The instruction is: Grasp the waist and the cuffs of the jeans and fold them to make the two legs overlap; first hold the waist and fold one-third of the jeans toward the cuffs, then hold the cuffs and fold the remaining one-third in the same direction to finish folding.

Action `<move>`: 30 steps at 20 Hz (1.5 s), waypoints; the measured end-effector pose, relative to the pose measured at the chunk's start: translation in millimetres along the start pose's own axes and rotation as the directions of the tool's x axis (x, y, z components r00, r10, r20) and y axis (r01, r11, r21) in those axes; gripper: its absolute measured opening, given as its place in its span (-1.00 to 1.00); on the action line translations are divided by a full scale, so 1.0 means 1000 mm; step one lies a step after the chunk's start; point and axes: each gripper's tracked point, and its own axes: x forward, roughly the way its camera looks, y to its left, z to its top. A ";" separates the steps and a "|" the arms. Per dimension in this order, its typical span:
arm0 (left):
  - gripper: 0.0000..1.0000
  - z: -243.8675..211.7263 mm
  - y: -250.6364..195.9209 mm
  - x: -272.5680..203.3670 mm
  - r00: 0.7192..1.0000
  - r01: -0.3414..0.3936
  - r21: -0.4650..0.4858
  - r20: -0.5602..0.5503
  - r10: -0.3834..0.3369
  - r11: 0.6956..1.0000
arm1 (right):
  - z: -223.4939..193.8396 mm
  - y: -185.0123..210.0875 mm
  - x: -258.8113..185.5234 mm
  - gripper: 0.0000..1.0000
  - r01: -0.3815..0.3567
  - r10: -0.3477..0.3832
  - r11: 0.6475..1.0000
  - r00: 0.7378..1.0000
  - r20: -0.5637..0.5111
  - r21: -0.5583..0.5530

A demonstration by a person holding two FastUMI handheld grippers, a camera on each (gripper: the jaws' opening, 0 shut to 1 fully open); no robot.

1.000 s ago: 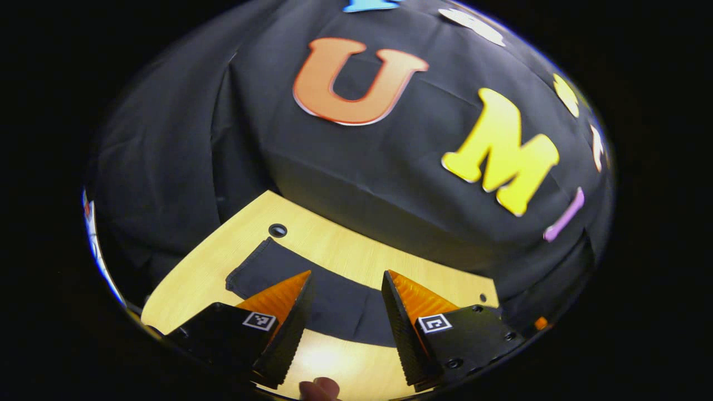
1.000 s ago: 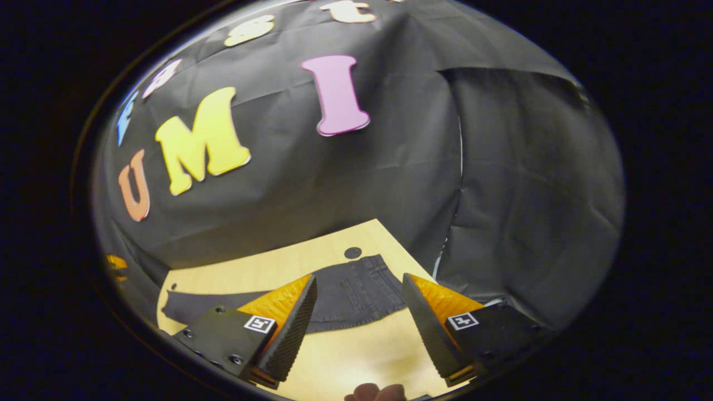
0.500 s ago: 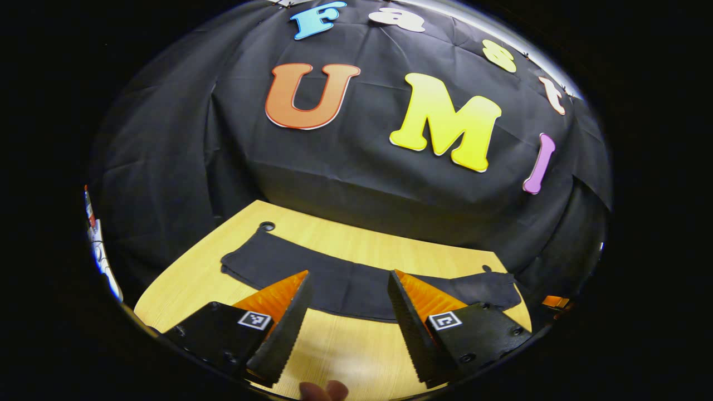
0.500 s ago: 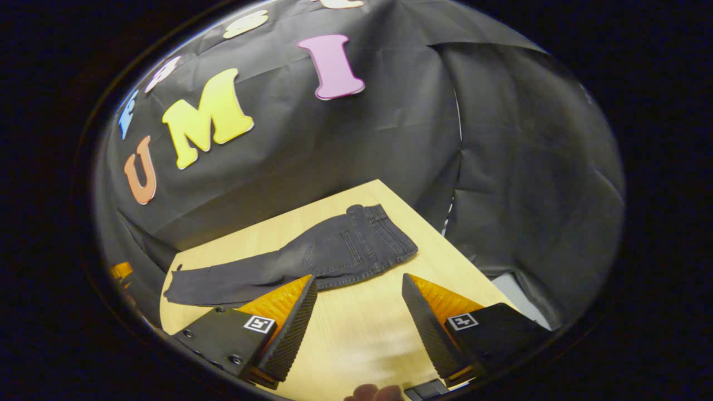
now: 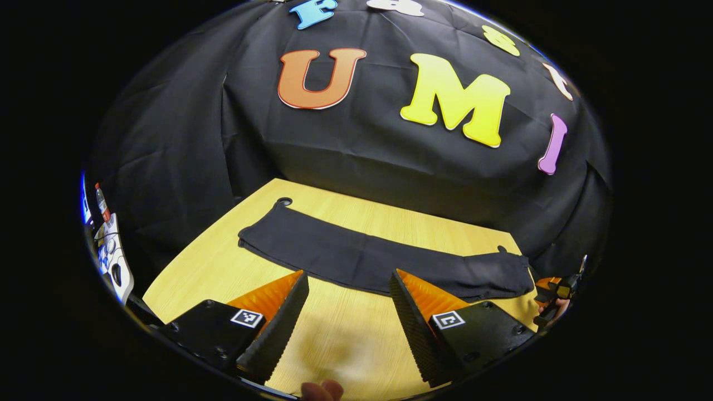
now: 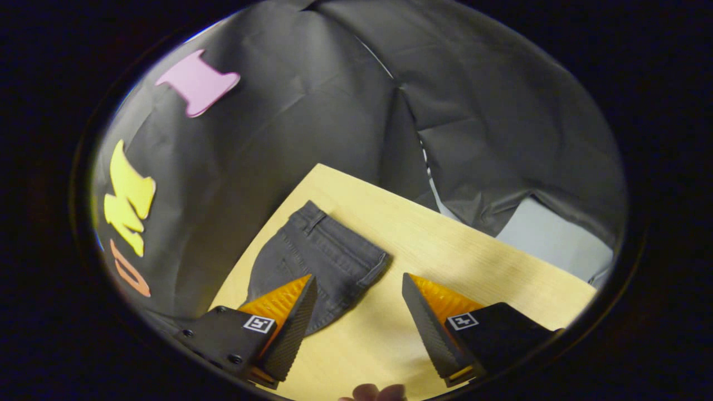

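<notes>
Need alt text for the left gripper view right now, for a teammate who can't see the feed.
Dark jeans lie flat, stretched lengthwise across a light wooden table, cuff end at the far left. The left gripper hovers open in front of them, touching nothing.

Left gripper [image 5: 348, 312]: two wedge fingers [image 5: 276, 328] with ribbed inner faces are showing, each on a black block bearing a square tag [image 5: 247, 318] and screws. Right gripper [image 6: 359, 320] is showing the same build.
</notes>
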 end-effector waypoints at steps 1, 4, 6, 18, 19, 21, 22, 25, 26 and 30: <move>0.89 -0.002 -0.001 0.000 1.000 -0.006 0.010 -0.007 0.006 1.000 | -0.001 0.000 0.004 0.93 0.000 0.000 1.000 1.000 -0.001 0.030; 0.89 -0.004 -0.002 0.003 0.999 -0.020 0.028 -0.024 0.021 0.999 | 0.007 0.006 0.028 0.92 -0.010 0.010 1.000 1.000 0.022 0.011; 0.89 -0.005 -0.002 0.004 0.999 -0.030 0.020 -0.032 0.031 0.999 | 0.004 0.017 0.040 0.93 -0.018 0.019 0.999 1.000 0.018 -0.031; 0.89 0.008 0.048 -0.004 0.989 -0.145 -0.013 0.008 0.146 0.989 | 0.016 0.060 0.024 -0.77 0.079 -0.009 0.886 0.988 0.152 -0.456; 0.89 0.014 0.059 -0.006 0.986 -0.166 0.011 0.035 0.165 0.986 | 0.020 0.077 0.013 -0.77 0.056 0.023 0.877 0.987 0.159 -0.477; 0.89 0.026 0.080 -0.008 0.977 -0.200 0.056 0.092 0.195 0.978 | 0.026 0.124 -0.013 -0.70 0.010 0.103 0.842 0.979 0.178 -0.539; 0.89 0.031 0.088 -0.010 0.973 -0.206 0.071 0.118 0.197 0.976 | 0.025 0.151 -0.026 -0.77 -0.007 0.145 0.814 0.971 0.191 -0.581; 0.88 0.042 0.111 -0.015 0.961 -0.231 0.077 0.175 0.216 0.970 | 0.006 0.242 -0.068 -0.85 -0.087 0.299 0.704 0.937 0.183 -0.705; 0.89 0.041 0.117 -0.014 0.960 -0.231 0.059 0.177 0.218 0.971 | -0.014 0.268 -0.088 -0.85 -0.117 0.347 0.656 0.924 0.160 -0.746; 0.89 0.029 0.158 -0.013 0.959 -0.219 -0.074 0.168 0.228 0.973 | -0.110 0.358 -0.120 -0.78 -0.216 0.459 0.473 0.888 0.029 -0.854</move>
